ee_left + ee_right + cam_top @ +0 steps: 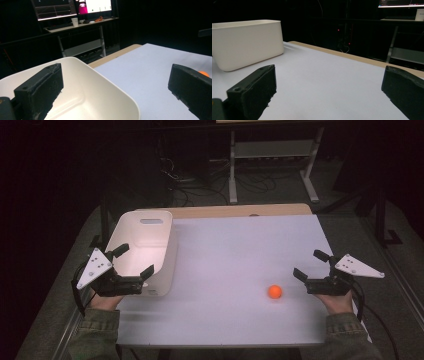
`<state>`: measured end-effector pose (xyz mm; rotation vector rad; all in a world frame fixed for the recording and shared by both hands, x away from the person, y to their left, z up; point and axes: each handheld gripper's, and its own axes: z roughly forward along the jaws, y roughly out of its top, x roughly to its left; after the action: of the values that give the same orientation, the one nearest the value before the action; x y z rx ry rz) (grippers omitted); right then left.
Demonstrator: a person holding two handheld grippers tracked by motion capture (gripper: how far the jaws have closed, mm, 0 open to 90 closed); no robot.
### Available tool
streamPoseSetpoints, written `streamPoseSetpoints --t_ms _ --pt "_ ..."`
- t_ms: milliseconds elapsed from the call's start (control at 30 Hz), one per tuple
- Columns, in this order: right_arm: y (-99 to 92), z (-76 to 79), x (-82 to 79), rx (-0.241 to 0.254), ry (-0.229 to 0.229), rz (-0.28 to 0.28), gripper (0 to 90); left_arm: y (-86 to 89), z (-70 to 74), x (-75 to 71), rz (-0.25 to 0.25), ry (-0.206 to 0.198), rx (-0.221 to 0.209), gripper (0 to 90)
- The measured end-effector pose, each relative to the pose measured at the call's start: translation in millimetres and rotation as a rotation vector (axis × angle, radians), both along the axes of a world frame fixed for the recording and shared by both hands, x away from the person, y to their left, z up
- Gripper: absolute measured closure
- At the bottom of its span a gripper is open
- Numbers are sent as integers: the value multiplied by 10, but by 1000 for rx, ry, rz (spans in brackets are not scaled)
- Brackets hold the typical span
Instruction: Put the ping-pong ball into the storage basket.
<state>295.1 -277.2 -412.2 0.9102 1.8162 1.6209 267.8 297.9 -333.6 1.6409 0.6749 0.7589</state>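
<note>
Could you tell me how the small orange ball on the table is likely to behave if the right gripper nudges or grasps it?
The orange ball looks round and smooth, lying free on the flat white table, so a nudge would probably send it rolling. It seems small beside the open right gripper, so likely light. An off-centre squeeze might squirt it out.

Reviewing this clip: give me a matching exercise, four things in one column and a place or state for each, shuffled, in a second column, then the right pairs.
Things:
1. orange ball
2. white bin
3. left gripper
4. right gripper

Places or states:
A. open, at the near end of the bin
B. lying alone on the white table, right of centre
C. open, just right of the ball, not touching it
D. standing at the table's left side, nothing visible inside

Pairs: 1-B, 2-D, 3-A, 4-C
</note>
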Motion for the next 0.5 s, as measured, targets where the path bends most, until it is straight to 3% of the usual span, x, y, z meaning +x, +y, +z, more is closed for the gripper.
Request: streamPoseSetpoints --t_ms 167,333,500 --pt "4 1 -2 0 -1 3 0 -54 79 18 -18 -1 36 0" --pt "1 2 -1 1 -1 2 0 -88 129 35 -30 0 45 0" --pt "2 1 0 1 -1 2 0 -166 189 93 -65 25 88 0"
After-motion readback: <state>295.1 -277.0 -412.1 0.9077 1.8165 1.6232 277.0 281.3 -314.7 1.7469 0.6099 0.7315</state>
